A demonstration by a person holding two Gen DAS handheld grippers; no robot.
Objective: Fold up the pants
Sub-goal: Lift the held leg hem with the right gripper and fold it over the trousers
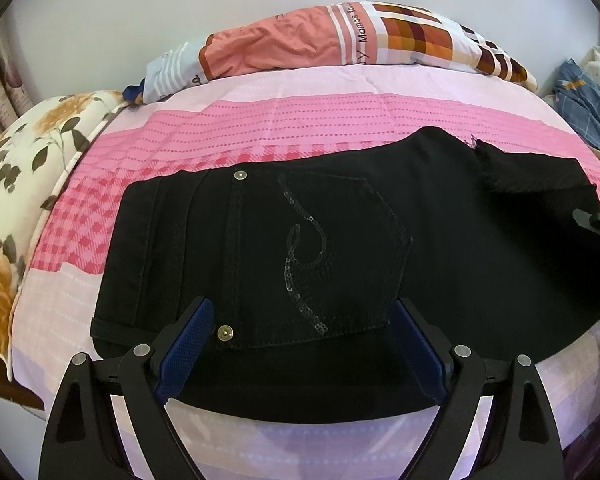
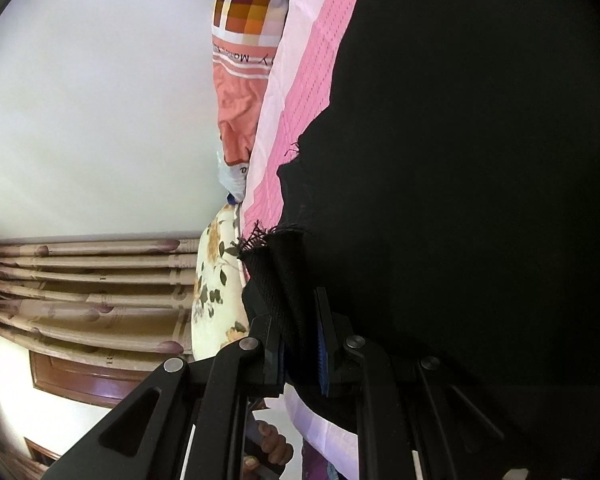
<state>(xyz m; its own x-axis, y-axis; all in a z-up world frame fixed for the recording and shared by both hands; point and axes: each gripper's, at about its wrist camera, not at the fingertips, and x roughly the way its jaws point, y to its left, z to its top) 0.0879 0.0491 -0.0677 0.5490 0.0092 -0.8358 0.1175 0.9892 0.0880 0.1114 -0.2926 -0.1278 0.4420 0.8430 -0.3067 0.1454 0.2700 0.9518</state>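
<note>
Black pants (image 1: 340, 240) lie flat on the pink bed sheet (image 1: 260, 120), waistband to the left and the sequinned back pocket (image 1: 320, 248) facing up. My left gripper (image 1: 302, 312) hangs low over the near side of that pocket, jaws wide apart, blue pads (image 1: 188, 344) on either side of it and gripping nothing. My right gripper (image 2: 290, 300) is shut on the frayed leg hem (image 2: 276, 256), which is pinched between its pads. It is turned on its side. Its tip (image 1: 592, 220) shows at the right end of the pants, where the leg end is lifted and folded over. The pants (image 2: 460, 160) fill the right wrist view.
A checked orange and pink pillow (image 1: 340, 40) lies at the far edge of the bed by the white wall. A floral quilt (image 1: 20, 184) lies at the left, blue checked cloth (image 1: 580, 100) at the right. A curtain (image 2: 80, 280) and a person's hand (image 2: 272, 444) show beyond.
</note>
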